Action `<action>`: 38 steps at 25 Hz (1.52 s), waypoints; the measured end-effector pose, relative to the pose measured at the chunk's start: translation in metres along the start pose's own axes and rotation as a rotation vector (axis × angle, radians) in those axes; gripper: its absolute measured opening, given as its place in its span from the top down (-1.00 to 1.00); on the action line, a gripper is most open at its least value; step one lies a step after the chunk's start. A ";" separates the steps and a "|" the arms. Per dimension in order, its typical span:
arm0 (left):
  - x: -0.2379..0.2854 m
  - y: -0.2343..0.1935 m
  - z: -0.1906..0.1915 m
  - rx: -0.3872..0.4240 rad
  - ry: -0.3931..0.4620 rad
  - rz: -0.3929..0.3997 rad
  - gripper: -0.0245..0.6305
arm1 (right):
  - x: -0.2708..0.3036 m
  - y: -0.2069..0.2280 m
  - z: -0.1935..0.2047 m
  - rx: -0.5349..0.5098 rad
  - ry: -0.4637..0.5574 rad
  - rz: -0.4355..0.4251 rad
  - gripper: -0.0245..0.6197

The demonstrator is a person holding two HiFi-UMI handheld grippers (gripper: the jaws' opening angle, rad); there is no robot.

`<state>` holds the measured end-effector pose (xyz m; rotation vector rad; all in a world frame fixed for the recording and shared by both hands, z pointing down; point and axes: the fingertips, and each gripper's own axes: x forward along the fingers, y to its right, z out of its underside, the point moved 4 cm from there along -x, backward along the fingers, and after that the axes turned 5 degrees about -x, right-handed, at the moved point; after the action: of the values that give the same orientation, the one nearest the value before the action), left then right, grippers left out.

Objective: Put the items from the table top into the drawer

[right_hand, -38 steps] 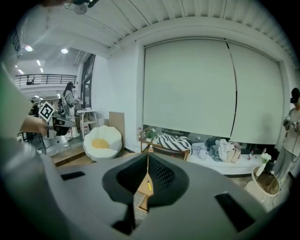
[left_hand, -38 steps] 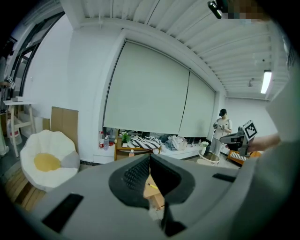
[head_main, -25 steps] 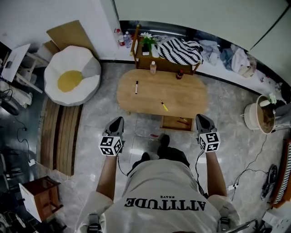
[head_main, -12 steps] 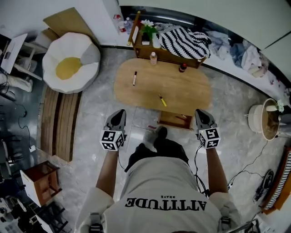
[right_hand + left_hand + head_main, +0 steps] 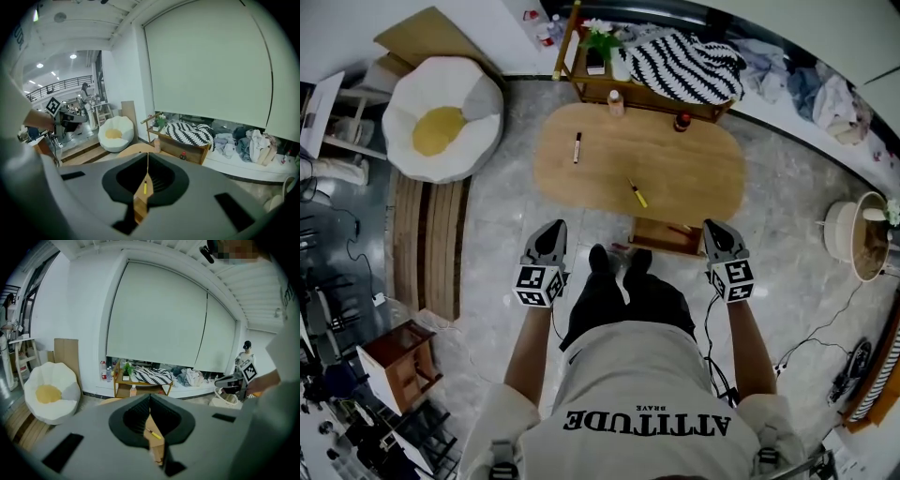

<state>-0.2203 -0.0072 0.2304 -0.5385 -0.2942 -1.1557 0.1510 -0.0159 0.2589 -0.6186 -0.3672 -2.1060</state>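
Your left gripper (image 5: 549, 231) and right gripper (image 5: 717, 232) both have their jaws pressed together on nothing, held off the near side of the table (image 5: 698, 159); the black marker (image 5: 577, 147) and yellow pen (image 5: 637, 194) lie apart on its top; the drawer (image 5: 660, 236) stands open under the near edge, beside your right gripper.

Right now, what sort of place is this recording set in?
Probably a home-style living room, perhaps a staged one: a low oval wooden coffee table stands on a marble-look floor, a fried-egg beanbag sits beside it, and a wide roller blind covers the far wall.
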 end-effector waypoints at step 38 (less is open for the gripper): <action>0.233 -0.171 0.081 0.137 -0.232 0.206 0.85 | 0.191 -0.062 0.050 0.232 -0.181 0.096 0.86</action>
<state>-0.2845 -0.1964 0.4544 -0.5689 -0.5023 -0.8679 0.0217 -0.0867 0.4041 -0.6768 -0.6607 -1.8873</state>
